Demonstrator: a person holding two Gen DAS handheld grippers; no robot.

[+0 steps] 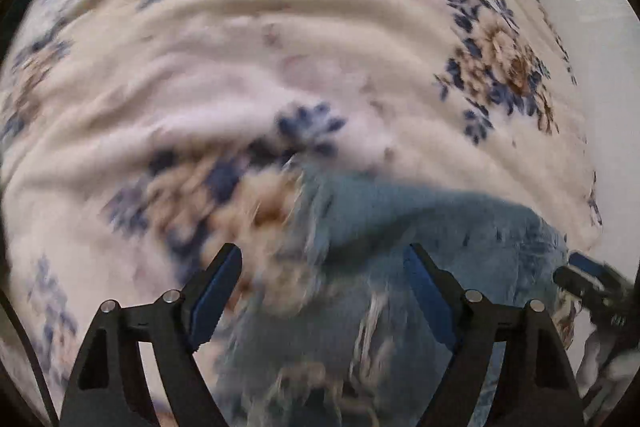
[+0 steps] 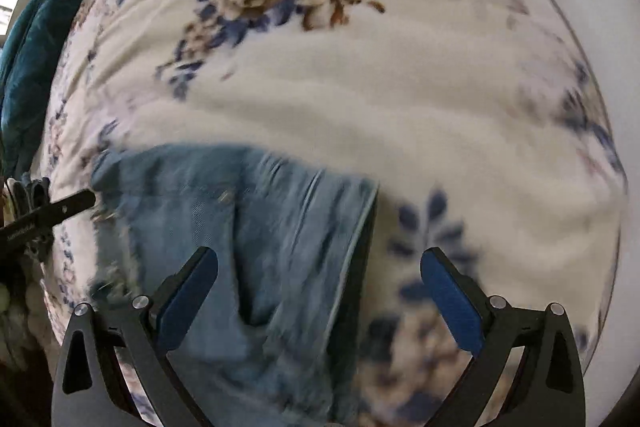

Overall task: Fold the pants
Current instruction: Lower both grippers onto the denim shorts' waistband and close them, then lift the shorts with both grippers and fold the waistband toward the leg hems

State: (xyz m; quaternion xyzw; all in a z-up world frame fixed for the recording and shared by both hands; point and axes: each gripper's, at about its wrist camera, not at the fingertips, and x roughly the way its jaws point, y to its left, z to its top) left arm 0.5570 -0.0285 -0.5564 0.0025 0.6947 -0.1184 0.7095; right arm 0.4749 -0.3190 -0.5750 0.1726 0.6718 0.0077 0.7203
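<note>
Left gripper (image 1: 322,265): jaws spread wide, grasping nothing, above the pants (image 1: 420,235). Right gripper (image 2: 319,269): likewise released, straddling the pants' right-hand edge. The light-blue denim pants lie bunched on a floral blanket (image 2: 360,99). Only the right view shows that straight hemmed edge and a teal cloth (image 2: 32,59) at far left; only the left view shows frayed, possibly ripped, denim, though blur hinders certainty. Bare blanket extends beyond the pants in both views.
</note>
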